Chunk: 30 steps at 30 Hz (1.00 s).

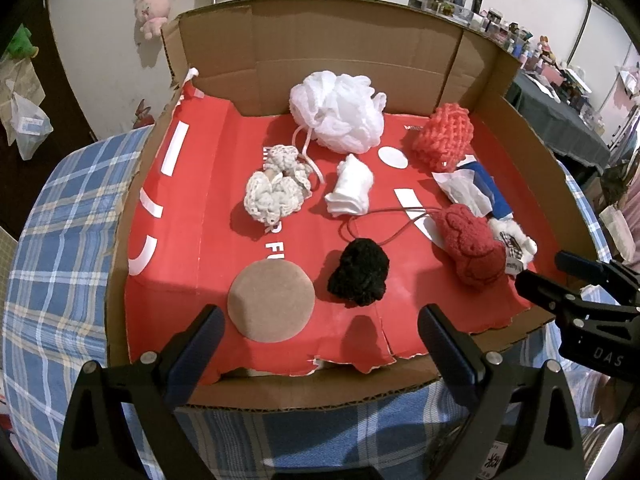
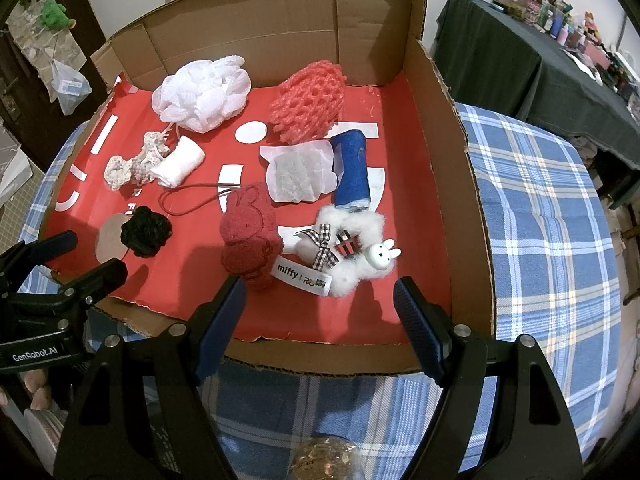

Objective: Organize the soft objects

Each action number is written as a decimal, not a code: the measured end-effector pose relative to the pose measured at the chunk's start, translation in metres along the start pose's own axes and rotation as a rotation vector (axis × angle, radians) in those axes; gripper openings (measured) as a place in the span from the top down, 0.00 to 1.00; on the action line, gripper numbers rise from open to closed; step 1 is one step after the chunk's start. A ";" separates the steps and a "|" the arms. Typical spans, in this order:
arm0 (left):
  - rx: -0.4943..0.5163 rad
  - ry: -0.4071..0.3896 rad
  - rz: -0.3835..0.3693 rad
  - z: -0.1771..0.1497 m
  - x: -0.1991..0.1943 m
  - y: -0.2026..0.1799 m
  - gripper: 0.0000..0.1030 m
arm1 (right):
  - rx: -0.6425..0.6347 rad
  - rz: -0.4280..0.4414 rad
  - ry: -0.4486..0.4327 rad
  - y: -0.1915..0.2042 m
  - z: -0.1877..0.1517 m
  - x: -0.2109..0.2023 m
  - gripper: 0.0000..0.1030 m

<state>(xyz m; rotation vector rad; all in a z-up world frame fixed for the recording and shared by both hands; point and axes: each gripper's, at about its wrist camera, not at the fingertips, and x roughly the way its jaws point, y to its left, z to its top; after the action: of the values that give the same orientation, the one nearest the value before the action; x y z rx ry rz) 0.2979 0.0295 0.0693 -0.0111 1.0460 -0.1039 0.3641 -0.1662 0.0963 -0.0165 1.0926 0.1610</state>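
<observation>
Red-lined cardboard tray point(image 2: 436, 184) holds scattered soft items, both left gripper point(image 1: 320, 320) and right gripper point(image 2: 320, 300) agape and empty at its near edge; stage unclear, spread fits sorted or unsorted.

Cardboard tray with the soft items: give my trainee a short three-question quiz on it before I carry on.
1. True or false: the left gripper holds the black pom-pom.
2. Which item lies nearest the right gripper? A) white mesh bath pouf B) red fuzzy rabbit plush C) coral foam net
3. Fill in: the blue roll lies beside the white ____ pouch.

Key: 1 false; 2 B; 3 mesh.
</observation>
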 end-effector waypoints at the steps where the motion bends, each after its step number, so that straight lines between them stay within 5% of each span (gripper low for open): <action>1: -0.002 0.000 0.000 0.000 0.000 0.000 0.04 | 0.000 0.000 0.000 0.000 0.000 0.000 0.27; 30: -0.014 -0.027 0.020 -0.002 -0.006 0.000 0.04 | -0.040 -0.031 -0.032 0.005 0.000 -0.010 0.27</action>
<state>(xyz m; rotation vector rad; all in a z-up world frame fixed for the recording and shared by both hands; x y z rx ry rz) 0.2931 0.0303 0.0731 -0.0147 1.0196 -0.0781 0.3591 -0.1620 0.1058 -0.0662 1.0562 0.1546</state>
